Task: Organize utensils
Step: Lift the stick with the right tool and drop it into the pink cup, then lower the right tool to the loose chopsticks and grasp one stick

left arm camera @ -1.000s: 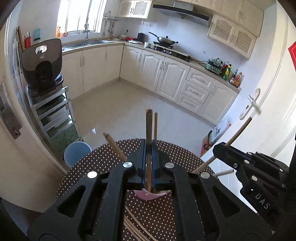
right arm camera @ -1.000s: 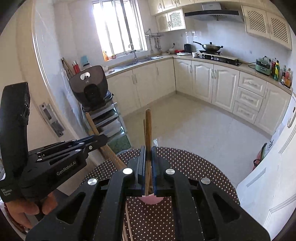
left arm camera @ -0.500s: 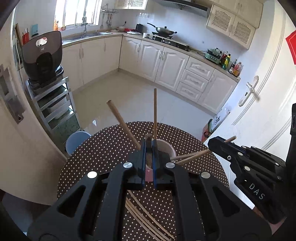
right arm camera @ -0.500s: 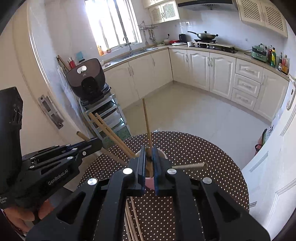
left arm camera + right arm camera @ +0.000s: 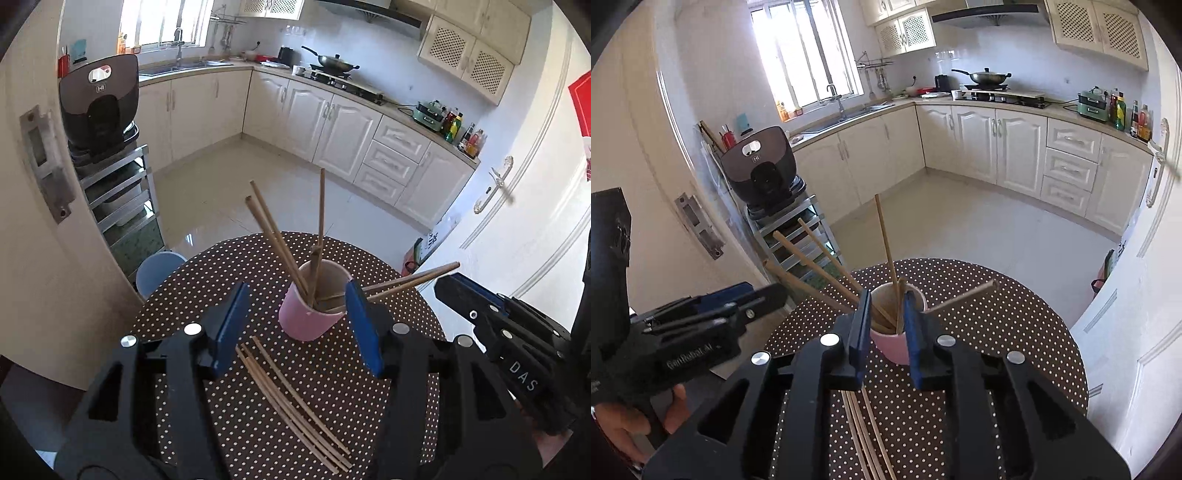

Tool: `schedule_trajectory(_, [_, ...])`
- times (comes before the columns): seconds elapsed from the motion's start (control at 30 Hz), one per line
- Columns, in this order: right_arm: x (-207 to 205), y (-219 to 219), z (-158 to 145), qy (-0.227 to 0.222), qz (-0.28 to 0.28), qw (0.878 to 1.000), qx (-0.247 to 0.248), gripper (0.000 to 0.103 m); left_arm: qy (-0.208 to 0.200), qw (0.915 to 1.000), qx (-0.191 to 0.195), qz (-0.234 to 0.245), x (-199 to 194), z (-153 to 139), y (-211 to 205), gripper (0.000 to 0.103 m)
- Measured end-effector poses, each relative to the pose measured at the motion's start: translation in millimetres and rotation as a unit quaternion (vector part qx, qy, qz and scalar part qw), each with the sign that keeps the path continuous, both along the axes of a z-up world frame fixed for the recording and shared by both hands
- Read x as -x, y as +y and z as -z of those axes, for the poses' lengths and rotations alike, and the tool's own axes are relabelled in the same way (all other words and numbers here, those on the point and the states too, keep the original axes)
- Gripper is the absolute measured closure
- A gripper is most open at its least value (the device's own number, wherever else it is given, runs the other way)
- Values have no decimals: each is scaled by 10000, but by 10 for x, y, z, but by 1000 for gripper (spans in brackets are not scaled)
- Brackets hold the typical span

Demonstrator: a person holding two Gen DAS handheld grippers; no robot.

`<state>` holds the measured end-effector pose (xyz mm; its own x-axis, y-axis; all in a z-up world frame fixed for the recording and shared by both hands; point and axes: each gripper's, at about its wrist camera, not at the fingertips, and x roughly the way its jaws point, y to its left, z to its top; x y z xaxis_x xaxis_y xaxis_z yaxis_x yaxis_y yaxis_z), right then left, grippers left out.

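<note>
Chopsticks in cup: we count several wooden sticks standing in the pink cup [image 5: 312, 317], fanned out toward 11, 12 and 3 o'clock from its mouth (an exact count is hard, since some overlap).
Cup position: we see it upright near the middle of the dotted table [image 5: 369, 258], just ahead of both grippers.
Loose chopsticks: we still have a bundle of loose chopsticks [image 5: 295, 398] lying flat on the cloth, running from the cup's foot toward 5 o'clock in the left wrist view.
Left gripper: our left gripper [image 5: 295, 328] has its jaws opening, already standing wide, with nothing pressed between the blue pads; the cup sits in the gap beyond them.
Right gripper: our right gripper [image 5: 886, 332] has its jaws opening too, though only narrowly parted so far; one short stick in the cup shows between the pads, and we see neither pad pressing on it.
Progress: we judge the task partly done, with sticks delivered into the cup on both sides.
Left to do: we think the flat bundle must be lifted and dropped in.
</note>
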<state>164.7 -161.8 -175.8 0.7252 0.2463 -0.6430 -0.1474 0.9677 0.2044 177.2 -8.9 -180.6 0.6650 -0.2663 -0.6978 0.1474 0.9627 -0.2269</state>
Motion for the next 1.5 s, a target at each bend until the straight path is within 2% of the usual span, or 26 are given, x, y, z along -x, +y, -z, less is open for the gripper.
schedule_trajectory(0.23, [178, 60, 135, 170, -6, 9998, 60, 84, 269, 9995, 54, -164, 108, 170, 243, 49])
schedule_trajectory(0.37, [211, 161, 293, 378, -158, 9991, 139, 84, 771, 9967, 70, -244, 94, 442, 341, 49])
schedule_trajectory(0.53, [186, 302, 599, 754, -374, 9962, 229, 84, 1855, 9822, 76, -290, -12, 995, 374, 49])
schedule_trajectory(0.63, [141, 360, 799, 1006, -495, 9933, 272, 84, 2467, 9682, 253, -321, -61, 1357, 337, 49])
schedule_trajectory(0.7, [105, 374, 917, 1177, -558, 9911, 282, 84, 2714, 9615, 278, -320, -93, 1545, 271, 49])
schedule_trajectory(0.8, [59, 366, 1089, 1393, -635, 9878, 281, 84, 2969, 9542, 108, -337, -131, 1795, 160, 49])
schedule_trajectory(0.9, [12, 365, 1259, 1582, -697, 9845, 306, 84, 3128, 9489, 57, -420, -180, 1976, 91, 49])
schedule_trajectory(1.0, [-35, 321, 1358, 1722, -728, 9820, 278, 84, 3171, 9472, -182, -441, -198, 2089, 22, 49])
schedule_trajectory(1.33, [-229, 355, 1638, 2045, -949, 9742, 144, 84, 2871, 9522, -963, -394, -138, 2101, -370, 47])
schedule_trajectory(1.5, [-326, 460, 1759, 2179, -1133, 9692, 161, 84, 3020, 9489, -770, -499, -108, 2088, -269, 49])
